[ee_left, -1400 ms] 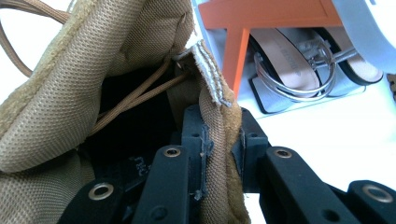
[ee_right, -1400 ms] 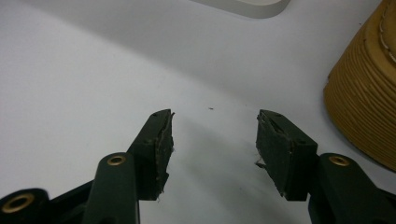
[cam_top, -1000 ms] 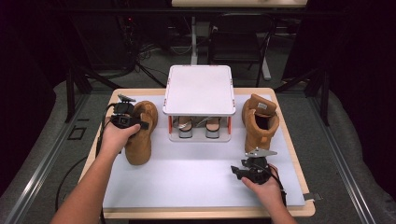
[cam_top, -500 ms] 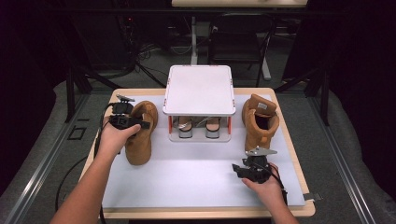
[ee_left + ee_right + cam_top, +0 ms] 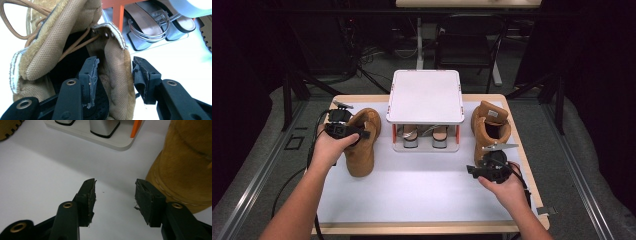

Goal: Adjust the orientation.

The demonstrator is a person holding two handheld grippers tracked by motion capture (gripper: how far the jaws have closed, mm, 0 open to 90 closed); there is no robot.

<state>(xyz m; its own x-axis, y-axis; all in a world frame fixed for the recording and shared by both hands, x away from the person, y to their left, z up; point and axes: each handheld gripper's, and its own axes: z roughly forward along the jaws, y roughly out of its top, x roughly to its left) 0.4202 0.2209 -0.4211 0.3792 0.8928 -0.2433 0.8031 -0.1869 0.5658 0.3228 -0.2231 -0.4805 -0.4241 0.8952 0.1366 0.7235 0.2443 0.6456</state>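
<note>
Suede of a tan, golden-brown shade covers the left boot [image 5: 362, 142], which lies at the left centre of the high view on the white tabletop [image 5: 422, 185], toe toward the bottom of the frame. In the left gripper view its padded mesh collar [image 5: 117, 67], brown laces [image 5: 75, 47] and dark interior are seen. The left hand-held gripper [image 5: 343, 131] is set at the boot's opening: one jaw is inside, the other outside, with the collar wall between them. The jaws have just been opening and the outer pad stands off the collar. A matching right boot [image 5: 489, 127] stands at the right centre. Just below it the right hand-held gripper [image 5: 492, 170] is seen, half open, having just been closing, with nothing between its jaws. Between the boots stands a white rack [image 5: 424, 97] with sandals [image 5: 411, 136] beneath.
</note>
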